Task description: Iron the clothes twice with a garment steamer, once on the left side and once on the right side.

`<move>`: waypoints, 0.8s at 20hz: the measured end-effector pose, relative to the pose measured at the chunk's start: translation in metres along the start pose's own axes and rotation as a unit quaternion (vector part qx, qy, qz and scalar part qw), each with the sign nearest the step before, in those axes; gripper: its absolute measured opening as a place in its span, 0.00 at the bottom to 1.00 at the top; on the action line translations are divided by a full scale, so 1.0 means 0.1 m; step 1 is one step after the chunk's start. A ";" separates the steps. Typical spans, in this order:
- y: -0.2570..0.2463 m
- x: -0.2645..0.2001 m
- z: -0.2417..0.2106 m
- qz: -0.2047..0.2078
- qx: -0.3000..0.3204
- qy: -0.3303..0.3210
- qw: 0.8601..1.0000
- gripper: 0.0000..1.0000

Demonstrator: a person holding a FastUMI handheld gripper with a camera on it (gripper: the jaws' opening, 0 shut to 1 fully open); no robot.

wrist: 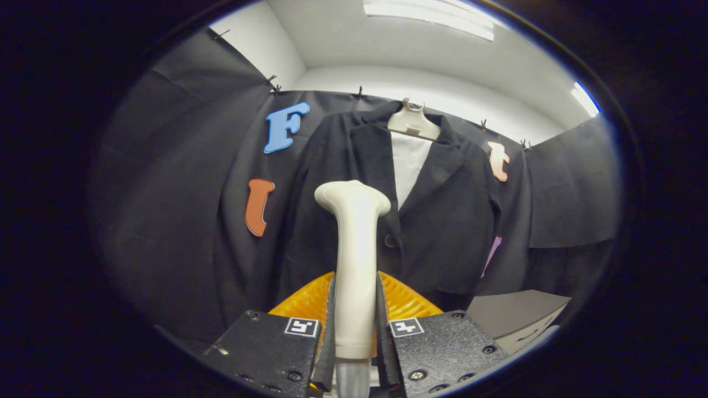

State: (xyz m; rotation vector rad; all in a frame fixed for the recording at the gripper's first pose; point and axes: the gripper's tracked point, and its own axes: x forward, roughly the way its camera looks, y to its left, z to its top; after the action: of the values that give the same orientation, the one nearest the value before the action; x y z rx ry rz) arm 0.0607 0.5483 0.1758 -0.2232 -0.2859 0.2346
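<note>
Two fingers of the gripper (355, 326) are pressed on the handle of the white garment steamer (354, 265), one on each side, so it is held tight. The steamer is held upright, and its wide head is seen in front of the dark jacket (442, 221), near the jacket's left half and close to a button (390, 241). The jacket is hung on a pale hanger (413, 122) over a white shirt (409, 163). A grey table (514, 315) is seen low beside the jacket.
</note>
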 end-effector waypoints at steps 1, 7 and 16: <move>-0.01 -0.03 -0.04 0.000 -0.001 0.004 1.000 0.33; 0.00 -0.24 -0.39 0.013 0.001 0.044 0.999 0.33; 0.00 -0.49 -0.95 0.021 -0.011 0.108 0.994 0.34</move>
State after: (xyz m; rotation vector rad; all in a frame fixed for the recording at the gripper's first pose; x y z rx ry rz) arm 0.0440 0.5186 0.0752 -0.2744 -0.0696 0.2463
